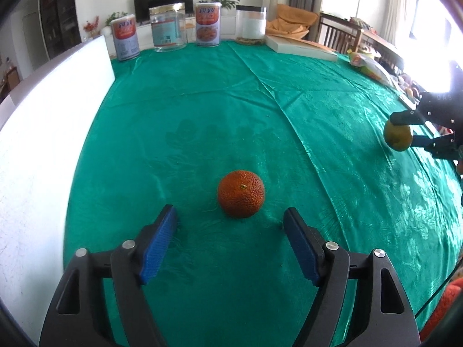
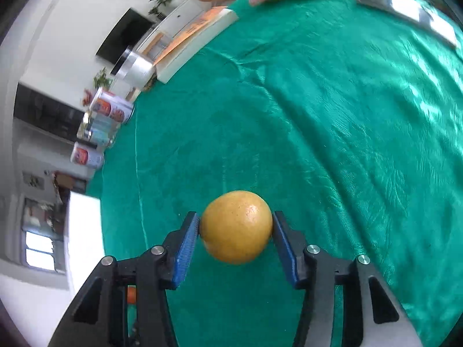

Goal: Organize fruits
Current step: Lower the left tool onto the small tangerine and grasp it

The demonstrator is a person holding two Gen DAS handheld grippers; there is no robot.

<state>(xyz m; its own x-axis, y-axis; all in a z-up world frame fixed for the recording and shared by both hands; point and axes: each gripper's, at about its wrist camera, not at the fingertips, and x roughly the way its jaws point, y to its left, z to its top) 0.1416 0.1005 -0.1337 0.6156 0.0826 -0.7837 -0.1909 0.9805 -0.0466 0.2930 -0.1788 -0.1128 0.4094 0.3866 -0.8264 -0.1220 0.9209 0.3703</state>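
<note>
The left tool (image 1: 230,217) stood open, its blue pads spread wide, and the orange (image 1: 241,193) sat on the green tabletop (image 1: 202,110) just ahead of its tips, centred on the gap but not yet between the pads. The right tool (image 2: 235,224) was closed on the yellow fruit (image 2: 235,227), a pad pressing each side at about its widest part, with the fruit apparently held clear of the cloth (the left view shows it off to that tool's right, well apart from the orange).

Both fruits looked round, firm and moderately weighty for their size. The orange's pebbled rind should give the ribbed pads good purchase, while the yellow fruit's smoother, glossier skin seemed more likely to slip or roll. A hold across the widest girth, stem end up, seemed best for the orange, with gentle pressure, since hard squeezing could bruise the flesh.
</note>
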